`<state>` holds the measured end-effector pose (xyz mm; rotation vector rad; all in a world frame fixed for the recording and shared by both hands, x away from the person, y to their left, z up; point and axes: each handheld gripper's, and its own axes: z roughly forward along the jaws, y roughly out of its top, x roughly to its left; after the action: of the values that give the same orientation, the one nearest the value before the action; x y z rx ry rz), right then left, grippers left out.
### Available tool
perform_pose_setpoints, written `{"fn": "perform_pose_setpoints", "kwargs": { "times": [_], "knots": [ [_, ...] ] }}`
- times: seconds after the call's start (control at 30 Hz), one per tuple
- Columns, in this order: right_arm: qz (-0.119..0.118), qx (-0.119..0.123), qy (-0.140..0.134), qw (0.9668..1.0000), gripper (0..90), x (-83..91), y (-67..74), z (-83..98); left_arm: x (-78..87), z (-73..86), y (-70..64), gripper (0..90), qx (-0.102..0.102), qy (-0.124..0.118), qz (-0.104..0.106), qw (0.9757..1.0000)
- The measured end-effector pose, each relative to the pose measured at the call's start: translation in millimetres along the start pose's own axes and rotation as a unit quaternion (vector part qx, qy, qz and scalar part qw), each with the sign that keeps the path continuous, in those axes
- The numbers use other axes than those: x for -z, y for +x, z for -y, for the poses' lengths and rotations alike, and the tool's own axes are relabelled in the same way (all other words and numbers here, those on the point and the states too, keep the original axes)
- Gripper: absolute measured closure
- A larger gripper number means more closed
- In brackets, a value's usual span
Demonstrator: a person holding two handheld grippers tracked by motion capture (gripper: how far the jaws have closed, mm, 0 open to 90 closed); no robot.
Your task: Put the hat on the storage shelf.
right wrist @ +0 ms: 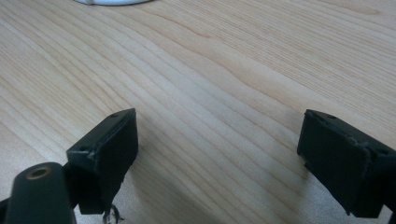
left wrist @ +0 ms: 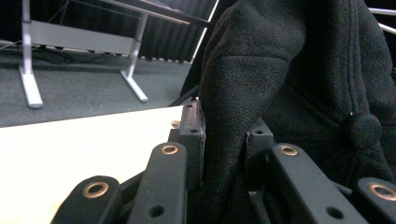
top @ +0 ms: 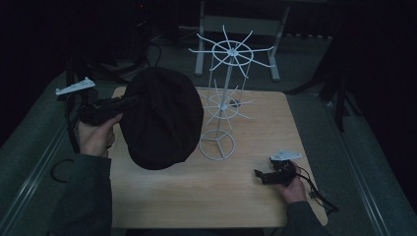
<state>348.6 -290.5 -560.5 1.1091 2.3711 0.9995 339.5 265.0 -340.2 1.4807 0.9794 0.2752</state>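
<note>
In the high view, a light wooden table [top: 196, 196] fills the middle of the frame, with dark floor around it. The left gripper [top: 123, 104] sits at centre left, held in the person's left hand [top: 96, 135], and its jaws are closed on the edge of a black hat [top: 162, 118]. The hat hangs lifted above the table's left half, a broad dark dome just left of centre. Right beside it, at the centre of the frame, stands a white wire rack [top: 225, 98] (a thin pole with two tiers of spokes and a ring base on the tabletop); the hat's right edge is close to the lower tier, but whether they touch I cannot tell. At the lower right, the right gripper [top: 263, 176] rests low over the table in the person's right hand [top: 294, 189], well apart from the hat.

In the left gripper view, the two black jaws rise from the bottom centre and pinch a fold of the black knitted fabric [left wrist: 280, 84] between them, nearly shut on it. The pale tabletop [left wrist: 70, 154] lies at the left, and a grey desk frame [left wrist: 84, 44] stands on the carpet at the upper left.

In the right gripper view, the jaws stand wide apart at lower left and lower right with nothing between them, over bare wood grain [right wrist: 210, 70]. A sliver of the rack's white base [right wrist: 114, 2] shows at the top edge.
</note>
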Motion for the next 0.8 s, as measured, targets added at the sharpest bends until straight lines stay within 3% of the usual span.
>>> {"fn": "perform_pose_setpoints", "kwargs": {
  "times": [0.8],
  "knots": [
    [0.000, 0.000, 0.000, 1.0000, 12.2, 0.0, 0.0, 0.0, 3.6, -7.7, -11.1, 76.2, -0.011, -0.011, 0.019, 0.9997]
  ]
}}
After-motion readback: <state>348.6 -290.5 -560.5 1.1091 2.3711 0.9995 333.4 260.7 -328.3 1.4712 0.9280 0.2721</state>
